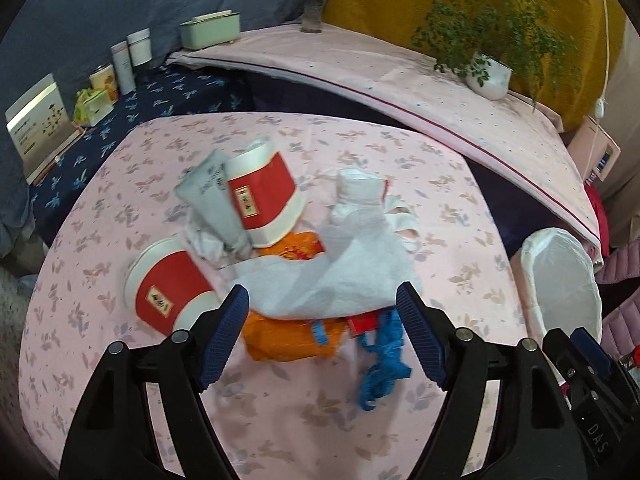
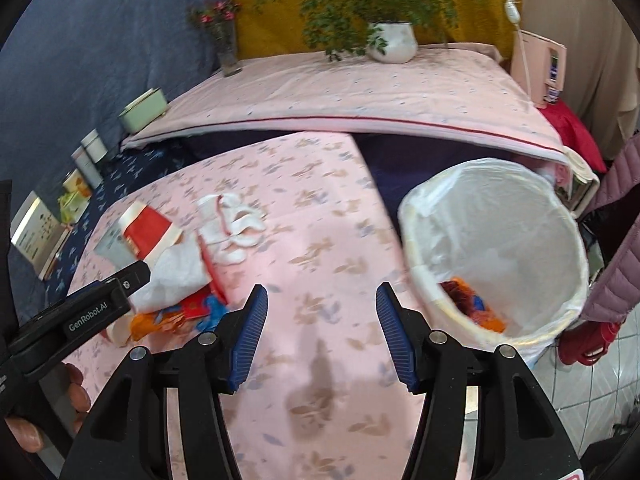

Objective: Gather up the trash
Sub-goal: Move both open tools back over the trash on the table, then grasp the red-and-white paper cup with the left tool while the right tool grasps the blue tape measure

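Hovering wide and empty, the left claw [image 1: 322, 316] sits nearest the trash heap [image 1: 304, 248] straight ahead on the desk [image 1: 100, 280]; the right claw [image 2: 322, 320], also wide and empty, is beside the bin [image 2: 416, 248].

trash pile [image 1: 312, 264] on tablecloth, lined bin [image 2: 496, 248] beside

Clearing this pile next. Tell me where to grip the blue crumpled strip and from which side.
Grip the blue crumpled strip at its loose lower end, coming from the near side with the open left gripper. That end lies bare on the cloth; its upper end is tucked under the white paper.
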A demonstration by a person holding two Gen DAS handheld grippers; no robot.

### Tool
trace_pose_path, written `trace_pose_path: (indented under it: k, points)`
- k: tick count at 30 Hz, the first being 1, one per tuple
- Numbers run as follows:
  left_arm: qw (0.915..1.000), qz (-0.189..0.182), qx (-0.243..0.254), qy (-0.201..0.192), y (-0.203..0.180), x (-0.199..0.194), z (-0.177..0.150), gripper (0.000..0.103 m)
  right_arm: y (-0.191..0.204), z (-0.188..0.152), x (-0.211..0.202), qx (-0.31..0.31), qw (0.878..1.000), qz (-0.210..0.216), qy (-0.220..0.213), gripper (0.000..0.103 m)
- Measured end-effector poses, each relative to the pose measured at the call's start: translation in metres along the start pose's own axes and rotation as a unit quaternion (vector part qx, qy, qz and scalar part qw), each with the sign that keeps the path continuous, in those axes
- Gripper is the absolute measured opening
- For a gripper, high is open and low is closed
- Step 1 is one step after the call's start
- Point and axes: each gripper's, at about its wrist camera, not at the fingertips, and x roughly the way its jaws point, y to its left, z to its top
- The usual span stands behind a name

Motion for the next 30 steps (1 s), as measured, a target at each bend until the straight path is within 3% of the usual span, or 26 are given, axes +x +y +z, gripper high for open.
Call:
trace_pose_path:
  k: [8,16,27,30]
  points:
    - [0.9964,0.038,-0.073,0.022,0.075,0.01,-0.011,0.072,0.044,-0.019,0.024,-0.023,0.999,0.019,0.029,0.055]
    - [0.9824,0.027,-0.173,0.067,0.133,0.03,-0.022,0.072,0.076,-0.033,0.051,-0.037,0.998,0.027,0.052,0.055]
    - [0.964,-0.005,-0.244,0.106,0.148,0.06,-0.02,0.073,0.09,-0.037,0.083,-0.032,0.996,0.022,0.078,0.055]
    - [0.9619,-0.002,-0.251,0.108,0.147,0.068,-0.016,0.079,0.092,-0.036,0.088,-0.034,0.996,0.021,0.081,0.055]
